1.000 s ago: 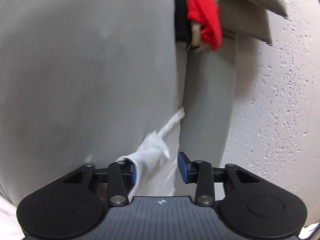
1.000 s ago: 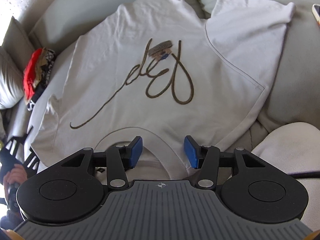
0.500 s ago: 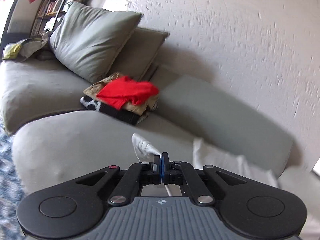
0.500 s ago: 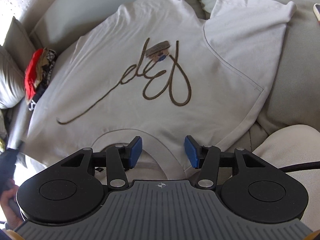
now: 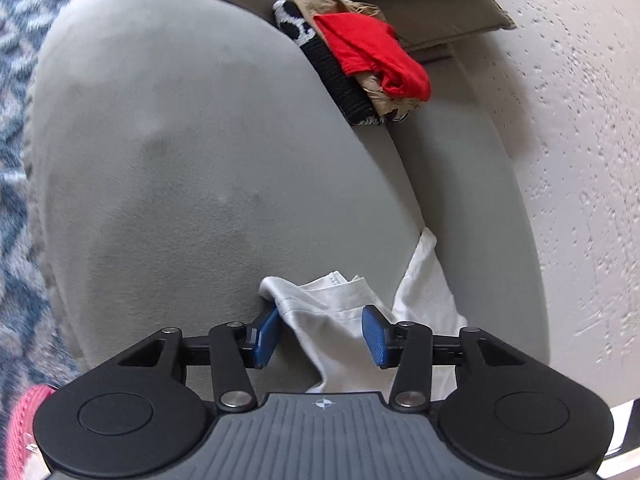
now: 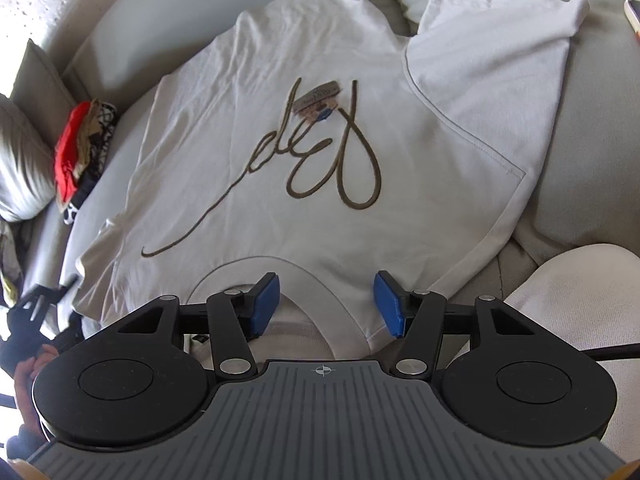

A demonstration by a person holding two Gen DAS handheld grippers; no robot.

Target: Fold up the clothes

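Right wrist view looks down on a white cotton T-shirt (image 6: 304,152) spread flat on the soft grey sofa (image 6: 592,128), a looping brown script line across its chest and its ribbed neckline nearest the camera. The right gripper (image 6: 326,304) hangs over that neckline, blue pads well apart, nothing pinched. At the sofa's far end sits a pile of folded clothes (image 5: 360,60), red fabric on top. On the left wrist view, the left gripper (image 5: 320,336) has just been opening: half a second ago it clamped the shirt's crumpled sleeve (image 5: 328,304); that sleeve now lies loose between the parted pads on the sofa seat.
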